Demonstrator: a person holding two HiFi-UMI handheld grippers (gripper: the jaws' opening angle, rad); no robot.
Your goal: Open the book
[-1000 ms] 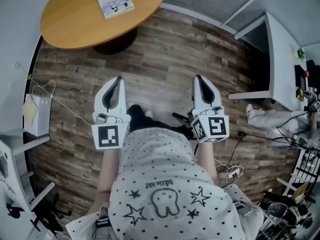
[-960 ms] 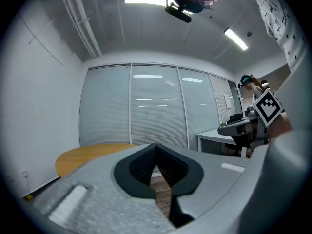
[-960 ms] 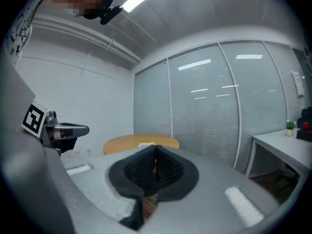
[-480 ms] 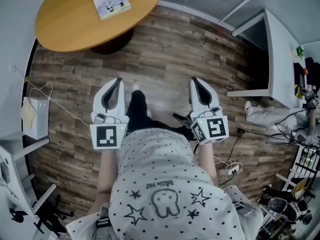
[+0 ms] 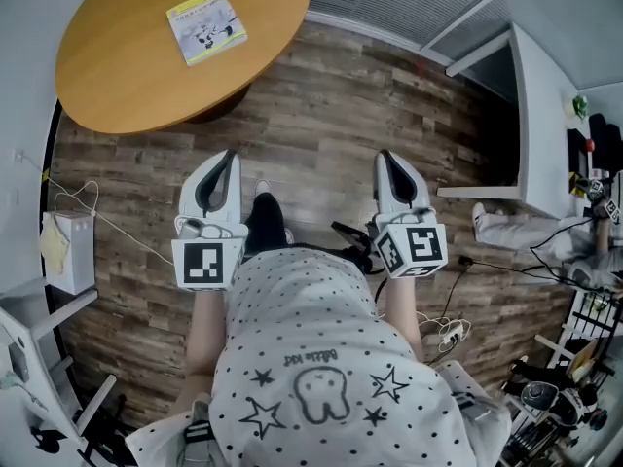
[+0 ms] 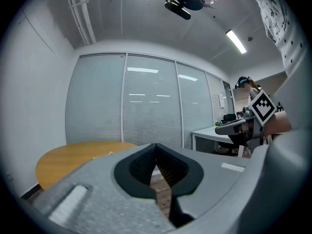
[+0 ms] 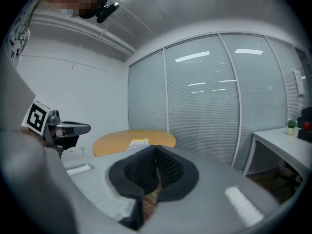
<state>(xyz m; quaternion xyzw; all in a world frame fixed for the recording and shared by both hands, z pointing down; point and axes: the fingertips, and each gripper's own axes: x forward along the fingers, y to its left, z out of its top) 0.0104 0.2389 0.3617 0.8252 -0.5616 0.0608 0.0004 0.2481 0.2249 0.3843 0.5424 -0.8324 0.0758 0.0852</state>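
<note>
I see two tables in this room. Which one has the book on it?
The round wooden table, upper left in the head view; the book lies on it. The other is a white rectangular desk.

Round wooden table (image 5: pixel 117 76); 1 closed book (image 5: pixel 205 25) flat on top.

One book (image 5: pixel 205 25) and one round worktop (image 5: pixel 117 81) at upper left, two grippers mid-frame, the left hand-held gripper (image 5: pixel 230 156) and the right hand-held gripper (image 5: pixel 385 156), and one white desk (image 5: pixel 540 115) at right.
</note>
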